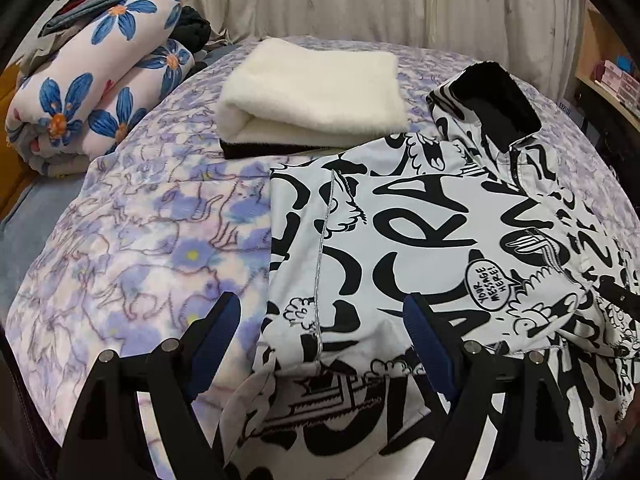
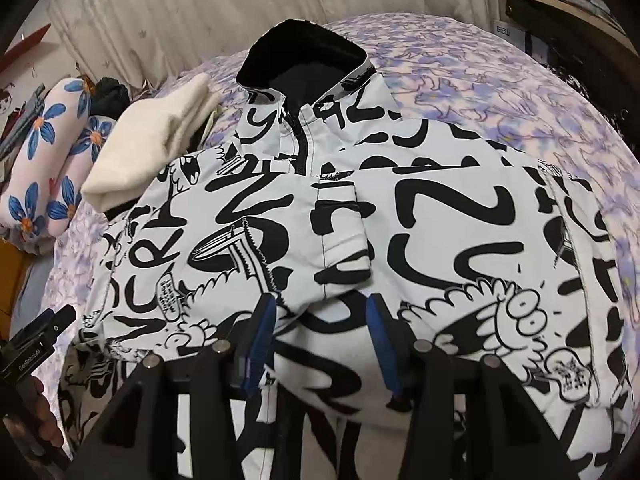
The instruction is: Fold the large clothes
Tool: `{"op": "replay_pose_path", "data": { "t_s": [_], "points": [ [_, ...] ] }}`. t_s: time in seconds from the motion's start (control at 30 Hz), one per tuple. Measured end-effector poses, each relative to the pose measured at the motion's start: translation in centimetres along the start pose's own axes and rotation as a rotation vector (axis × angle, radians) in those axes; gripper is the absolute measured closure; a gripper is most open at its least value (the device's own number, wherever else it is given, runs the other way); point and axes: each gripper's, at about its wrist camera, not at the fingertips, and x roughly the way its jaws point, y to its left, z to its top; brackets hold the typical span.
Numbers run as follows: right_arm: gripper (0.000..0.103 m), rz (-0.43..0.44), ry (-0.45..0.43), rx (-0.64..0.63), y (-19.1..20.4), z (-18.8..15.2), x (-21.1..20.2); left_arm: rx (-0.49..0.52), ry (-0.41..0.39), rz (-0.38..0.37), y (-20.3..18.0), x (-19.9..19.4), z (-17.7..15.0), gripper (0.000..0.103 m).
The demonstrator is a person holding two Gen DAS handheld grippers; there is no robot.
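Note:
A white jacket with black graffiti print [image 1: 432,240] lies on the bed, black collar [image 1: 496,100] at the far end. In the right wrist view the jacket [image 2: 440,216] fills the middle, both sleeves folded across its front, collar [image 2: 304,56] up. My left gripper [image 1: 324,332] is open and hovers over the jacket's left edge, one finger over the bedspread, one over the cloth. My right gripper [image 2: 320,320] is open over the jacket's lower middle, holding nothing.
A folded cream fleece [image 1: 316,92] lies beyond the jacket; it also shows in the right wrist view [image 2: 156,136]. A rolled blue-flower quilt [image 1: 92,92] lies at far left. The purple floral bedspread [image 1: 152,248] covers the bed. Shelves [image 2: 576,4] stand at right.

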Motion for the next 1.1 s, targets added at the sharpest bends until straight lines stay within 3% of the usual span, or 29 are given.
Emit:
{"op": "replay_pose_path", "data": {
  "t_s": [0.87, 1.1],
  "points": [
    [0.056, 0.064, -0.062, 0.056, -0.7, -5.7, -9.2, 0.010, -0.057, -0.016, 1.3, -10.1, -5.1, 0.021],
    [0.056, 0.060, -0.080, 0.043, -1.2, -7.6, -11.9, 0.016, -0.023, -0.043, 2.7, -12.1, -7.7, 0.021]
  ]
}}
